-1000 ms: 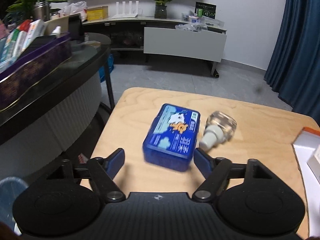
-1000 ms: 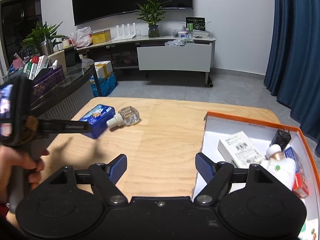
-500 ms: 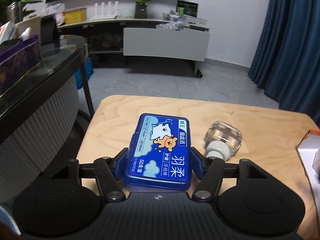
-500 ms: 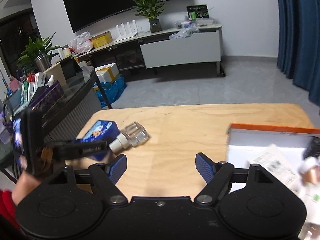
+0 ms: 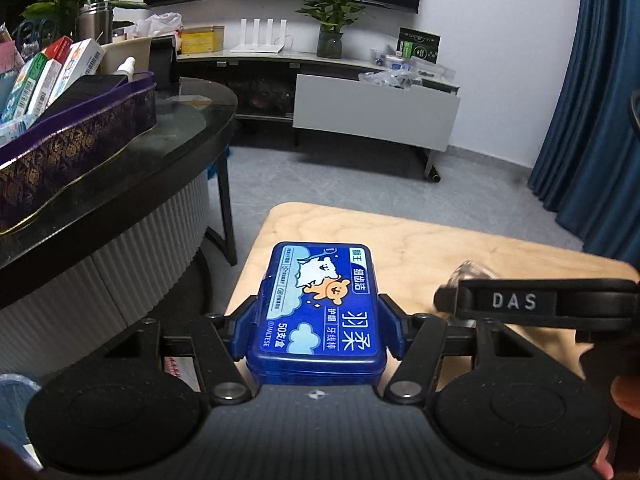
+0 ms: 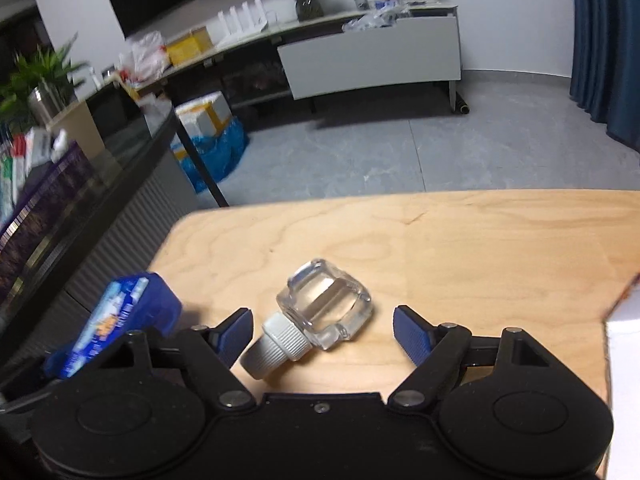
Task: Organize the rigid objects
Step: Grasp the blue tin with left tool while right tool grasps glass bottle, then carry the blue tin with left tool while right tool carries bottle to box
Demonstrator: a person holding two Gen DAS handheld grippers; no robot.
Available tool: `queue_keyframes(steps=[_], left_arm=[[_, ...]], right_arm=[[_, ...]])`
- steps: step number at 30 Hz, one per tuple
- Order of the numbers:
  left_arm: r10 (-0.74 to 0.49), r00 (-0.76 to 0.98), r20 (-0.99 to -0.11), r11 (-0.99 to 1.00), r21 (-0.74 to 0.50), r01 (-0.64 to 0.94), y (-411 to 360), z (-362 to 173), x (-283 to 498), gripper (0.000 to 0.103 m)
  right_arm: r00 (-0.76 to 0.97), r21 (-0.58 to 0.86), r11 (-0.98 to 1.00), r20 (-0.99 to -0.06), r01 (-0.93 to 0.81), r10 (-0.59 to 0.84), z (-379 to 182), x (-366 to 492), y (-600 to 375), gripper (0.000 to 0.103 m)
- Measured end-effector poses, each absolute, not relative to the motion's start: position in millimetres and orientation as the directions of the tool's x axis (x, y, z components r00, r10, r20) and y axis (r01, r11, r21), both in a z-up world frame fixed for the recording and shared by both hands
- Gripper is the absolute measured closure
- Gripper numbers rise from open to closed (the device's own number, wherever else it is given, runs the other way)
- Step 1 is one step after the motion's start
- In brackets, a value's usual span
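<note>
My left gripper (image 5: 318, 330) is shut on a blue plastic floss box (image 5: 320, 312) with a cartoon label and holds it above the wooden table's (image 5: 420, 248) left end. The box also shows at the left of the right wrist view (image 6: 116, 316). A clear glass bottle (image 6: 324, 308) with a grey ribbed cap (image 6: 276, 344) lies on its side on the table. My right gripper (image 6: 323, 330) is open, its fingers on either side of the bottle. In the left wrist view the bottle (image 5: 466, 274) is mostly hidden behind the right gripper's finger.
A dark glass counter (image 5: 120, 168) with a purple tray of boxes (image 5: 60, 132) stands close on the left. An orange-edged white tray's corner (image 6: 624, 320) sits at the right. A TV cabinet (image 5: 376, 108) lines the far wall.
My left gripper closed on the blue box and lifted it off the table. My right gripper moved left from the tray to straddle the glass bottle.
</note>
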State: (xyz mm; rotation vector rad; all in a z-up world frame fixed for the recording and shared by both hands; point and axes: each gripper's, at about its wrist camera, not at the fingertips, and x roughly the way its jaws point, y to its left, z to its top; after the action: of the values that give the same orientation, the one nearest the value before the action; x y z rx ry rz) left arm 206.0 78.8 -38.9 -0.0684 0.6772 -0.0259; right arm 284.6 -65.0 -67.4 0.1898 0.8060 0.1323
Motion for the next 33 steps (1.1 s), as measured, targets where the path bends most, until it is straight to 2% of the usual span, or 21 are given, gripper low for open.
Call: queue_keyframes(steps=[1,11,22,33], left_arm=[[-0.046,0.777,-0.628,0.997,-0.074,0.000,79.1,-40.5,206.2,0.041],[-0.067,0.773,-0.630,0.994,-0.109,-0.003,76.0,-36.1,193.6,0.041],[-0.120,0.802,-0.585,0.990,-0.126,0.057,41.0,-7.3,131.8,0.041],[-0.200,0.801,-0.565,0.980,-0.111,0.166,-19.2,14.3,72.1,0.041]], right_arm=[[0.692,0.210,0.976,-0.696,-0.060,0.192,-67.6,285.2,-62.7,0.029],[0.731,0.220,0.971,-0.647,-0.095,0.219,-51.7,256.1,-80.2,0.030],[0.802,0.173,0.974,-0.557,-0.144,0.217,6.3,162.9,-120.5,0.030],[0.847,0.149,0.984,-0.508,-0.094,0.158,30.8,57.5,-174.1,0.030]])
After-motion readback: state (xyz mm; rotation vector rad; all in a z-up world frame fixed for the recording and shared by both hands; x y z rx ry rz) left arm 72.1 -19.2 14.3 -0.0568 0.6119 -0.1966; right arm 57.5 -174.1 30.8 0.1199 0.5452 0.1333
